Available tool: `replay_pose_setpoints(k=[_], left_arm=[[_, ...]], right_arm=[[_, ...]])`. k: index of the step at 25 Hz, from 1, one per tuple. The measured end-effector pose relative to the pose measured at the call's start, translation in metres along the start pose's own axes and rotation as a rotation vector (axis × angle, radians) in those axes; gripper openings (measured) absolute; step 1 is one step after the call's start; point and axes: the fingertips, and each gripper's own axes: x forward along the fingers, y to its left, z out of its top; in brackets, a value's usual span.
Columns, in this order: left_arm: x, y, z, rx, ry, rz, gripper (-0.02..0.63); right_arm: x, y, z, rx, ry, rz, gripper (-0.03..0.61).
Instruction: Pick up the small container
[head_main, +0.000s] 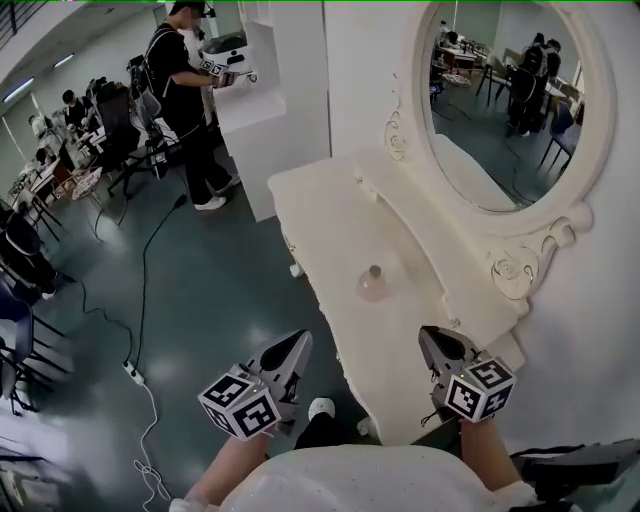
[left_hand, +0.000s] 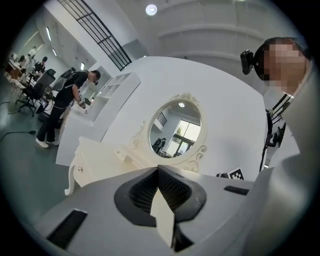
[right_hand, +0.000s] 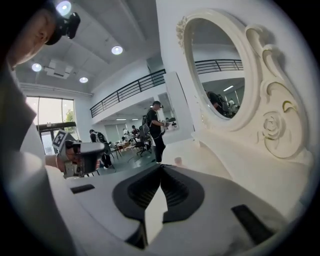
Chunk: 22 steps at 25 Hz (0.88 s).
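Observation:
A small pinkish container (head_main: 372, 284) with a narrow neck stands upright on the cream dressing table (head_main: 330, 220), in front of the mirror base. In the right gripper view the small container (right_hand: 178, 161) just peeks over the jaws. My left gripper (head_main: 302, 340) hangs over the floor, left of the table's near end, and is shut with nothing in it. My right gripper (head_main: 429, 334) is over the table's near end, short of the container and to its right. It is also shut and holds nothing. Both grippers' jaws meet in a closed line in their own views (left_hand: 158, 170) (right_hand: 161, 167).
An oval mirror (head_main: 505, 100) in an ornate carved frame rises at the table's back right. A white shelf unit (head_main: 255, 110) stands beyond the table, and a person (head_main: 185, 90) is working at it. A cable (head_main: 142, 290) and power strip (head_main: 133, 373) lie on the floor at left.

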Motion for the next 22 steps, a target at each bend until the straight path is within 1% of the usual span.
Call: replay_pose_setpoints(k=[2, 4, 7, 8, 10, 13, 15, 17, 18, 19, 20, 22], left_arm=[[0.019, 0.016, -0.007, 0.005, 0.041, -0.039, -0.008], [0.035, 0.033, -0.018, 0.033, 0.085, -0.058, -0.009], [0.065, 0.071, -0.041, 0.131, 0.152, -0.032, -0.009], [0.077, 0.082, -0.048, 0.143, 0.169, -0.038, -0.009], [0.098, 0.098, -0.057, 0.101, 0.188, -0.083, -0.009], [0.12, 0.111, -0.063, 0.03, 0.203, -0.175, -0.009], [0.128, 0.115, -0.069, -0.005, 0.224, -0.247, 0.0], [0.134, 0.116, -0.074, -0.045, 0.236, -0.312, 0.0], [0.138, 0.116, -0.075, -0.05, 0.237, -0.335, 0.001], [0.143, 0.117, -0.075, -0.036, 0.241, -0.347, 0.0], [0.148, 0.12, -0.076, -0.002, 0.252, -0.351, 0.002], [0.155, 0.124, -0.08, 0.111, 0.3, -0.35, 0.002]], right_arm=[[0.016, 0.006, 0.0, -0.006, -0.011, 0.031, 0.006], [0.031, 0.008, -0.001, 0.029, -0.012, 0.039, 0.006], [0.061, 0.0, -0.002, 0.071, -0.004, 0.026, 0.006], [0.071, -0.006, -0.004, 0.07, 0.005, 0.018, 0.006], [0.091, -0.016, -0.01, 0.055, 0.025, 0.003, 0.006], [0.116, -0.024, -0.015, 0.04, 0.036, -0.011, 0.006], [0.128, -0.026, -0.016, 0.033, 0.031, -0.027, 0.006], [0.136, -0.031, -0.016, 0.019, 0.027, -0.059, 0.006], [0.141, -0.035, -0.016, 0.012, 0.026, -0.081, 0.006], [0.146, -0.04, -0.016, 0.007, 0.025, -0.106, 0.006], [0.152, -0.047, -0.016, 0.003, 0.023, -0.133, 0.006], [0.161, -0.057, -0.019, -0.009, 0.03, -0.195, 0.006]])
